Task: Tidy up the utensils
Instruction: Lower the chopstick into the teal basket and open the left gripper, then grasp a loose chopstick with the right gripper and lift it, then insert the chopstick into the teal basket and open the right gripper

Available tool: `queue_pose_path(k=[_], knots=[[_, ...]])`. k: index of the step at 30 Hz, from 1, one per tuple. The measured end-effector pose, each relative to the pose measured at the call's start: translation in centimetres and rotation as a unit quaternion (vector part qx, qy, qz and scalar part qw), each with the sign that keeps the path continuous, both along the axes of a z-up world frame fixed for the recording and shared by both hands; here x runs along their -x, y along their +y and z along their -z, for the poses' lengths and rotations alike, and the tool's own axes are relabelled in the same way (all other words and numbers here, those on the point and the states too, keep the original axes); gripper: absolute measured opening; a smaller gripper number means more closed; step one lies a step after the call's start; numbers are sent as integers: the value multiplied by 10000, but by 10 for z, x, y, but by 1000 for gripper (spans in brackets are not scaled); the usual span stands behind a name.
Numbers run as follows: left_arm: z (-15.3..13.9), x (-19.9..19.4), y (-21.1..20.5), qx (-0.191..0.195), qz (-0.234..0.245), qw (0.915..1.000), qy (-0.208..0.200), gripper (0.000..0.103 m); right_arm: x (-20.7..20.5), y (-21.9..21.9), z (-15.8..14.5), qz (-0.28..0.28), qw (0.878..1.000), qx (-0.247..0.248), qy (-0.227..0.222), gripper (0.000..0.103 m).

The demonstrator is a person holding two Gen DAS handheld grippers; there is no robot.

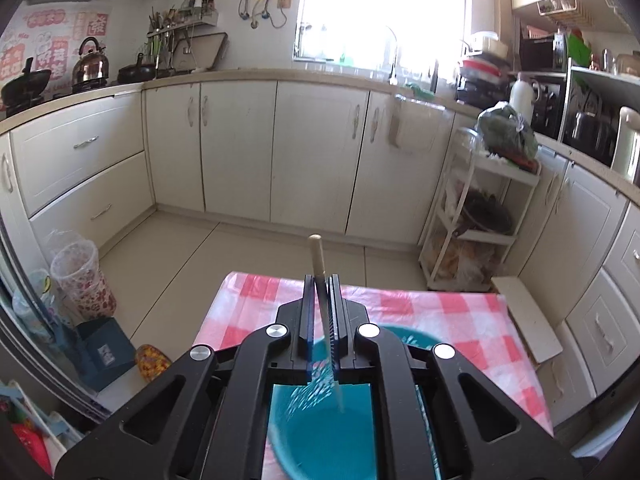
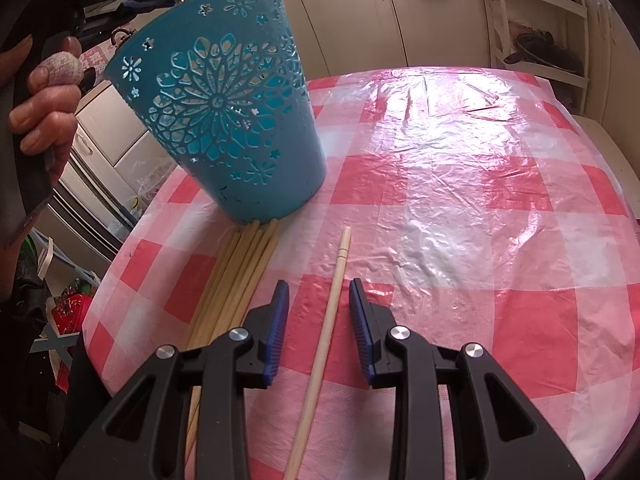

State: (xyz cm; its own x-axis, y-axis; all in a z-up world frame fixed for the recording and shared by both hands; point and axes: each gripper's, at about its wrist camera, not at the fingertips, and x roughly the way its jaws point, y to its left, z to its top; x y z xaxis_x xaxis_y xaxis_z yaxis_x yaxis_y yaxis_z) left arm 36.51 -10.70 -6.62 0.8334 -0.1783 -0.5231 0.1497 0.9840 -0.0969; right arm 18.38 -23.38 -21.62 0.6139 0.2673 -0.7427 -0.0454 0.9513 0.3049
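Observation:
My left gripper (image 1: 320, 280) is shut on a wooden chopstick (image 1: 318, 258) and holds it upright over the open mouth of a blue cut-out holder (image 1: 328, 432), its lower end inside. In the right wrist view the same blue holder (image 2: 228, 108) stands on the pink checked tablecloth (image 2: 460, 200). My right gripper (image 2: 319, 292) is open, its jaws on either side of a single chopstick (image 2: 328, 320) lying on the cloth. A bundle of several chopsticks (image 2: 240, 280) lies to its left, tips against the holder's base.
The table's far and right edges drop to the kitchen floor. A white shelf cart (image 1: 476, 208) stands to the right beyond the table. Cream cabinets (image 1: 240, 140) line the walls. The hand holding the left gripper (image 2: 48, 112) is at the upper left.

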Motion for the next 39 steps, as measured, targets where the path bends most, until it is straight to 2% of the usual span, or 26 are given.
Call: queue_pose_path(k=[3,5,7,10,15,17,19,22,24,27,34,39], knots=[[4,8,9,-115,-50,9998,147,15,0,-1,0,12,10000,-35,45,31],[2,17,22,-96,-157,9997,179,42,0,-1,-1,14,10000,32,69,28],[0,30,38,-38,-292,9995,137,53,-1,1,-1,36,9998,199,88,24],[2,52,61,9,-329,9993,173,57,-5,8,-3,43,9984,552,103,22],[18,73,91,160,-362,9980,490,61,-14,36,-4,-75,9865,1635,102,19],[27,80,100,203,-397,9970,630,61,-15,40,-4,-152,9856,1676,146,10],[35,88,108,252,-422,9960,749,61,-14,35,-4,-103,9884,1499,220,7],[47,101,122,338,-483,9942,898,61,-6,9,-5,65,9979,581,295,6],[54,109,132,376,-527,9929,1003,61,7,-7,-13,139,9998,-44,130,6],[67,116,144,398,-594,9899,1221,62,26,-24,-36,153,9973,-673,-250,6],[85,128,160,481,-674,9846,1539,62,34,-36,-101,89,9840,-1431,-1058,6],[76,136,154,490,-576,9860,1486,62,-2,-15,-166,29,9715,-1499,-1836,6]])
